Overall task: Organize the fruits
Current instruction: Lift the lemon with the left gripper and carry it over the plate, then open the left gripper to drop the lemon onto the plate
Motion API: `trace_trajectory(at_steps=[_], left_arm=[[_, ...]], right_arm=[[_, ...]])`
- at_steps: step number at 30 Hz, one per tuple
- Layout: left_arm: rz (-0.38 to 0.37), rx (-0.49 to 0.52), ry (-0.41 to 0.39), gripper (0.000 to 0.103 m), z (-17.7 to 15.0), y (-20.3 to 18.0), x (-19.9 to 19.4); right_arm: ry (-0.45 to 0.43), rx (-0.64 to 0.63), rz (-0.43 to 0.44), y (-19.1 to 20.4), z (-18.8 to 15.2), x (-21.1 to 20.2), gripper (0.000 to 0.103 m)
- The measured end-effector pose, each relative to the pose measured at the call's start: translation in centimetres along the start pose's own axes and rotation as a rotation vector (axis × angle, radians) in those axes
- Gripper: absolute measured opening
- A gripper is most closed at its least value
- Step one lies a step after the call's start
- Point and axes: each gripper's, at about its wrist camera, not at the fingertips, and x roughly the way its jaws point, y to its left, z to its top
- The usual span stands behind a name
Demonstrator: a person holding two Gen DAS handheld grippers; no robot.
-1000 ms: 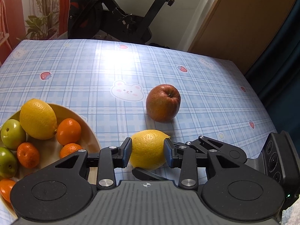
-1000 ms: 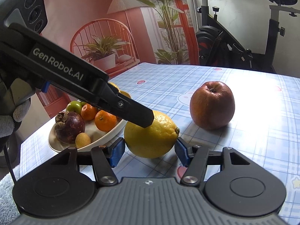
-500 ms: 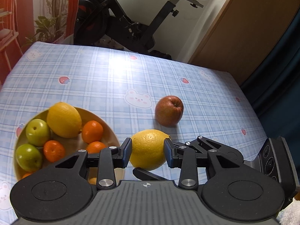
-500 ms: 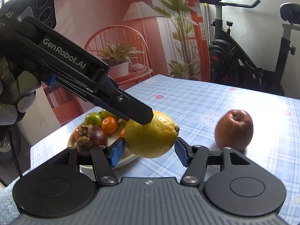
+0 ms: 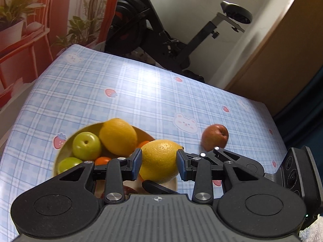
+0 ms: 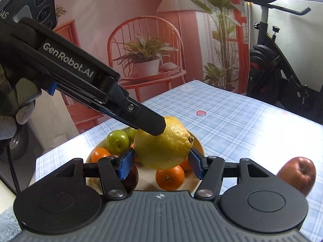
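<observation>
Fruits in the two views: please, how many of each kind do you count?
Lemon: 2
Green fruit: 2
Mandarin: 3 in view; others may be hidden
Red apple: 1
Dark purple fruit: 1
Total: 9

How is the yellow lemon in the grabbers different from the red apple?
The lemon is yellow with a bumpy skin; the apple is dark red and smooth.
The lemon is up in the air over the fruit bowl, pinched by both the left gripper and the right gripper; the apple sits alone on the checked tablecloth, touched by nothing.
The lemon has a pointed end with a stem nub; the apple is rounder with a dimple.
Both are fruits outside the bowl.
</observation>
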Motion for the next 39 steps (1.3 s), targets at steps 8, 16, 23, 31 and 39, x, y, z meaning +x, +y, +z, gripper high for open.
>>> trace_trajectory(at_steps=[8, 16, 23, 31, 39], left_arm=[[-0.007, -0.052, -0.006, 0.039, -0.2, 2.5, 0.7], [0.013, -0.043, -0.015, 0.039, -0.7, 2.9, 0.9], [0.034, -0.024, 0.004, 0.039, -0.6, 2.3, 1.6], [0.055, -0.002, 0.03, 0.04, -0.7, 1.9, 2.4], [0.086, 0.009, 0.051, 0.045, -0.6, 1.4, 3.0]], right_arm=[[0.049, -0.027, 0.006, 0.7, 0.2, 2.6, 0.061], [0.08, -0.017, -0.005, 1.0, 0.2, 3.4, 0.061], [0.084, -0.006, -0.019, 0.9, -0.1, 2.9, 0.061], [0.046, 0.002, -0.036, 0.5, -1.4, 0.5, 0.061], [-0.057, 0.026, -0.13, -2.3, -4.0, -3.7, 0.061]])
